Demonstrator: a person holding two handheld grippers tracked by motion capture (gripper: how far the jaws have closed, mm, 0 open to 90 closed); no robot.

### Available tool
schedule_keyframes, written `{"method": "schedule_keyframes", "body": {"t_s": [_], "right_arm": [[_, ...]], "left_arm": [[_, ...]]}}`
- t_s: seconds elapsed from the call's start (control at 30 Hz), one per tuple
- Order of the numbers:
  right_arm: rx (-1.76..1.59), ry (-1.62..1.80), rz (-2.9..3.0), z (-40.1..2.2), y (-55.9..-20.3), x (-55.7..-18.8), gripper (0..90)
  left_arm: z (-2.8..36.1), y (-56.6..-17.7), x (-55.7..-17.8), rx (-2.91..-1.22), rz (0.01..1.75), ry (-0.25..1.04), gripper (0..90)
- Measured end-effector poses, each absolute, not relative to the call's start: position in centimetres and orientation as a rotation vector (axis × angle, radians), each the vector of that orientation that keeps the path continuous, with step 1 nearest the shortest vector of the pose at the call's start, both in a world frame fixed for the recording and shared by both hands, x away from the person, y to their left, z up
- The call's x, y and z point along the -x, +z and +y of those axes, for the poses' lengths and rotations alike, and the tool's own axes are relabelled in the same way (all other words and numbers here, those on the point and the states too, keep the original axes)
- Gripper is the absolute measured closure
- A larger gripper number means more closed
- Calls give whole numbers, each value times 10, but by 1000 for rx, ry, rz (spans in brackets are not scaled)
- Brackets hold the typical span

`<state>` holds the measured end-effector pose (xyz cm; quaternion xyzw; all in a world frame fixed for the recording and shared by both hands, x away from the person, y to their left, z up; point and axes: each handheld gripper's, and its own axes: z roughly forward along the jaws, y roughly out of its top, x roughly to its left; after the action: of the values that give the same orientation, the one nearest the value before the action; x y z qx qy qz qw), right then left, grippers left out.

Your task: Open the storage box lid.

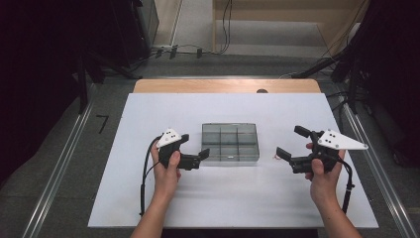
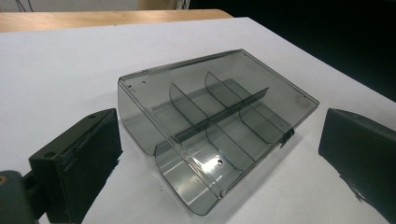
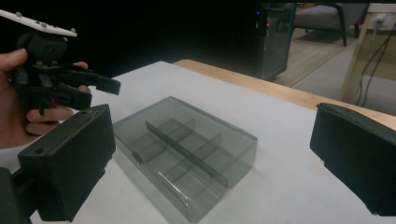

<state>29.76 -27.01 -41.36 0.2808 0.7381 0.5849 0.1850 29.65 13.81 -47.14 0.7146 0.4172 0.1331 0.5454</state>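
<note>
Left tongs: jaws standing wide apart, gripping nothing. They are pointing at the near left corner of the smoked clear box, with the lower jaw tip just beside the box's left wall; whether it is touching cannot be told from the high view. In the left gripper view the box is lying ahead of and between the two black jaws, apart from both pads, its closed lid facing the camera and its inner dividers showing through.

Right tongs: jaws also standing wide apart, gripping nothing. They are pointing toward the box's right side and sitting clear of it, with bare worktop between. In the right gripper view the box is lying ahead of and between the jaws, nearer the left-hand jaw of that view, touching neither. Beyond it the left tongs are showing in the other hand, jaws parted.

Box: lying flat on the white worktop, between the two tongs and closer to the left pair. Lid down; one long divider and cross dividers are splitting the inside into six compartments. Nothing is visible inside them.

Worktop: white sheet over a wooden top, whose far edge is showing beyond the box.
</note>
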Motion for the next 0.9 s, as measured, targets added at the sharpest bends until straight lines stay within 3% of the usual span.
{"method": "schedule_keyframes", "body": {"t_s": [0.43,0.67,0.9], "right_arm": [[-717,1677,2187,-220,-408,-306,46],[-704,1552,2332,-184,-427,-299,243],[-745,1490,2371,-162,-447,-289,614]], "left_arm": [[138,-472,-296,-1688,970,307,0],[138,-478,-294,-1686,976,290,0],[140,-480,-291,-1688,979,287,0]]}}
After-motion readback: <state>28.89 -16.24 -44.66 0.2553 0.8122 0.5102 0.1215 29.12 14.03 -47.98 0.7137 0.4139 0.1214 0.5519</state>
